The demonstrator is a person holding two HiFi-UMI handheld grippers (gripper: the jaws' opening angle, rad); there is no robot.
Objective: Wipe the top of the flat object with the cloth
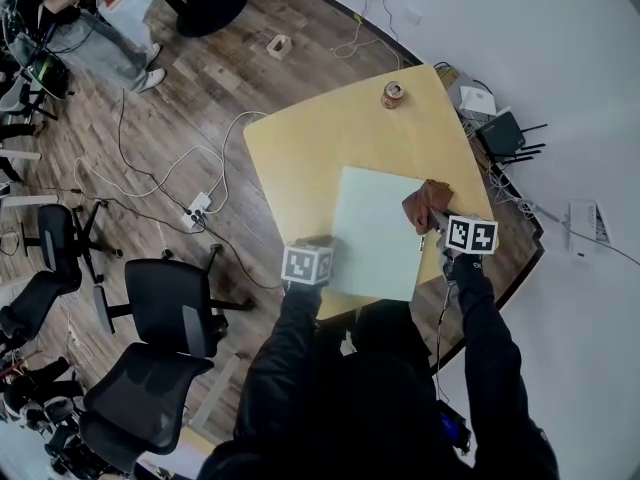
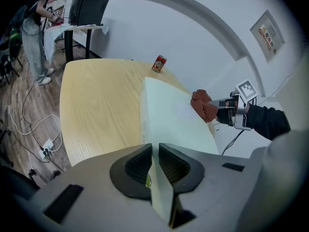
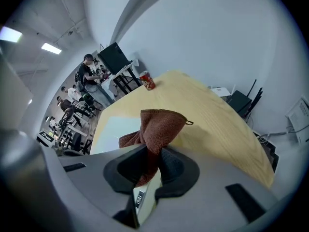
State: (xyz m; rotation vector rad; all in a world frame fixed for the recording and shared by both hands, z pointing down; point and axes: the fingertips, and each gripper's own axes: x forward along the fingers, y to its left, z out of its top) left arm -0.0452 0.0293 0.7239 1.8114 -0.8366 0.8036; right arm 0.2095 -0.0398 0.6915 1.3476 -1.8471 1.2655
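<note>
Pale green flat board (image 1: 375, 233) on the wooden surface (image 1: 300, 138) is clamped edgewise by the left tool (image 2: 153, 153); brown cloth (image 3: 157, 124), pinched by the right tool (image 3: 153, 161) at the board's right edge, should be pressed flat and swept in overlapping passes.

Premises: shared office or lab workroom. Evidence noted:
- Black swivel chairs (image 1: 170, 308) stand on a wood-look floor (image 1: 200, 88).
- A power strip (image 1: 198, 206) lies there with loose cables trailing from it.
- A router (image 1: 503, 133) with antennas sits by the white wall.
- A dark monitor (image 2: 91, 6) stands on a desk.
- People (image 3: 88, 71) are at further desks under ceiling light panels (image 3: 51, 48).
- A framed notice (image 2: 267, 35) hangs on the wall.
</note>
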